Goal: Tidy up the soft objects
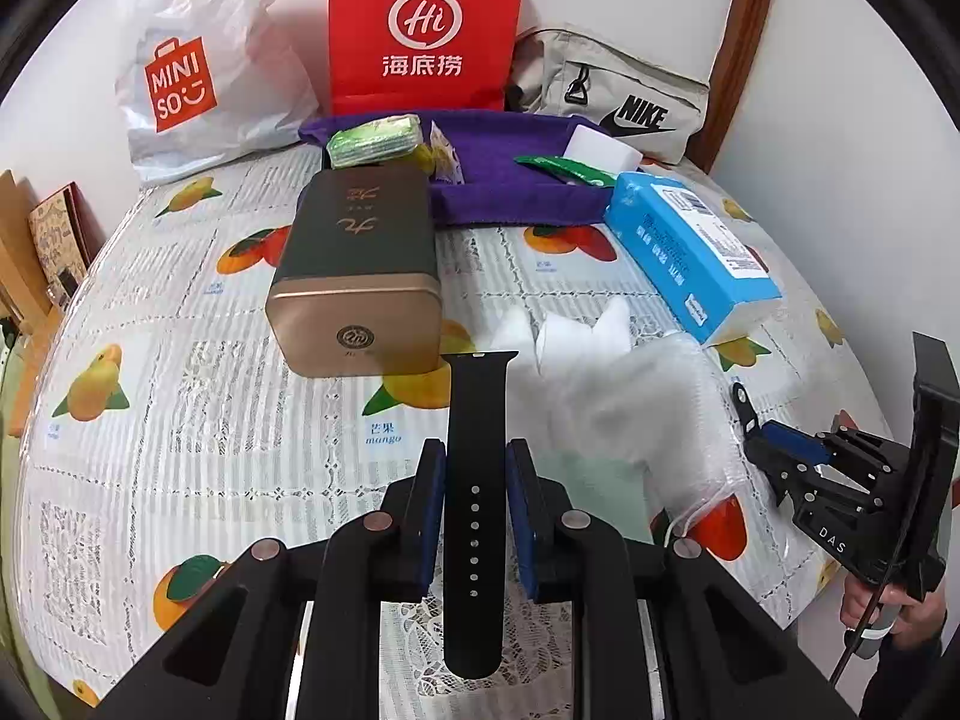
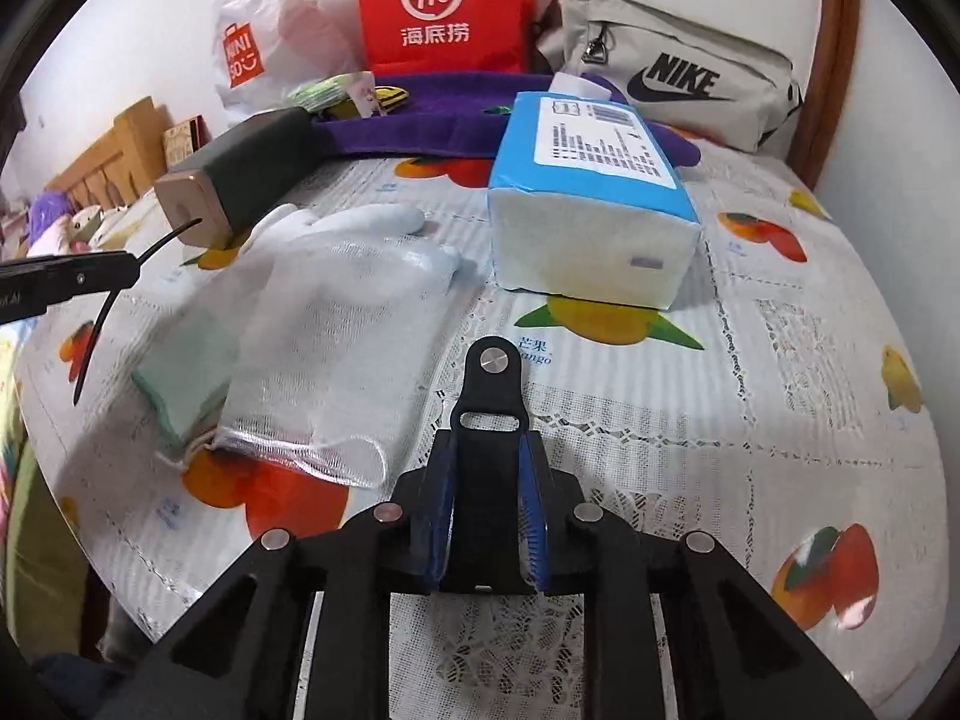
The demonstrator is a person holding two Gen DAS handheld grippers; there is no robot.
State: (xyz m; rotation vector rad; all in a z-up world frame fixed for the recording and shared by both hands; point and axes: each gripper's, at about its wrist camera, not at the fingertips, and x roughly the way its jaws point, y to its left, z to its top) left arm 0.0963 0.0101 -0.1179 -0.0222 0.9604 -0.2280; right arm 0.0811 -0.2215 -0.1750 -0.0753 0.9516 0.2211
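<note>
My left gripper (image 1: 476,516) pinches the holed strap (image 1: 477,480); my right gripper (image 2: 487,516) pinches the pin strap (image 2: 489,420). Both straps are slick and may slip out onto the table (image 2: 780,360) if either grip loosens.

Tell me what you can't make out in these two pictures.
- Green pad, right wrist view: far part hidden under the mesh bag.
- White block, right wrist view: mostly behind the tissue pack.
- Tissue pack label print, both views: too small to read.

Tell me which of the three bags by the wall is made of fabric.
The beige Nike bag at the right. The Miniso bag is crinkled white plastic; the red Haidilao bag is stiff paper.
</note>
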